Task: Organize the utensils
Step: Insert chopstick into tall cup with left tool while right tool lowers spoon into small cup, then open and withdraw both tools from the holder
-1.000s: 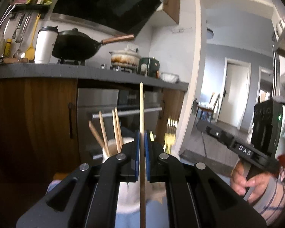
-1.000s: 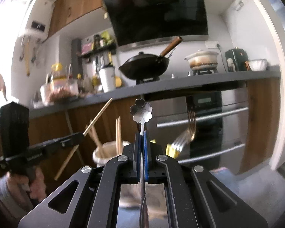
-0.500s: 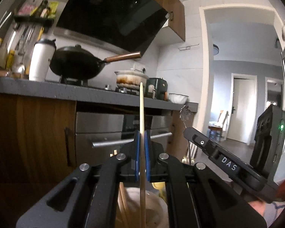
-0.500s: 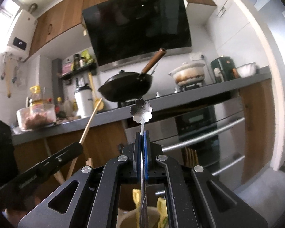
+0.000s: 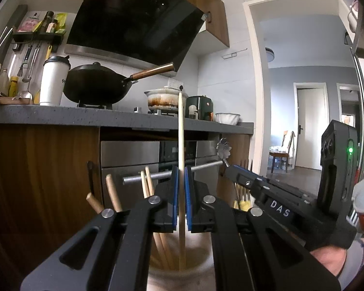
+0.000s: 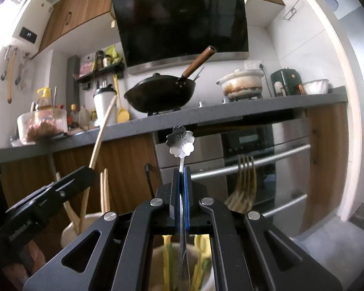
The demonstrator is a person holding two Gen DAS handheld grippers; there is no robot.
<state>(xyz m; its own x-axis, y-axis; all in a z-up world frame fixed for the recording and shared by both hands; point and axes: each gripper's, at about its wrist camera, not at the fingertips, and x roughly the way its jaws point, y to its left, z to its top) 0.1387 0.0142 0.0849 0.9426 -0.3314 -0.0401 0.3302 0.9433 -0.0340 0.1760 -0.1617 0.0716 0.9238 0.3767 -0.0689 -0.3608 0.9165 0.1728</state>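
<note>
Two hand-held grippers are recorded, each closed on one utensil above a holder.

Left gripper (image 5: 181, 189): the blue pads (image 5: 174, 194) are pressed against a single pale chopstick (image 5: 181, 140), held upright. Its lower end reaches down into a beige cup (image 5: 194, 264) directly below the fingers. Several other wooden chopsticks (image 5: 114, 194) are already stood in that cup, leaning to the left. In the right wrist view the same chopstick (image 6: 102, 131) is seen slanting up out of the left gripper (image 6: 82, 172), with the cup (image 6: 68, 235) beneath it.

Right gripper (image 6: 181, 189): the pads are clamped on the thin metal stem of a small spoon (image 6: 180, 141) with a flower-shaped end pointing upward. The stem runs down into a second cup (image 6: 157, 252), where yellow-handled utensils (image 6: 167, 257) are stood; that part is blurred. A gold fork (image 6: 245, 179) is seen leaning out to the right of the fingers. In the left wrist view the right gripper (image 5: 227, 167) is seen beside the left one, with the spoon's flower end (image 5: 223, 148) above its tip.

Background: a grey counter (image 5: 85, 117), a black wok (image 5: 97, 87) with a wooden handle, a stained white pot (image 5: 165, 99), a white tumbler (image 5: 53, 80), a dark range hood (image 5: 133, 19) and an oven (image 6: 254, 160) with a bar handle.
</note>
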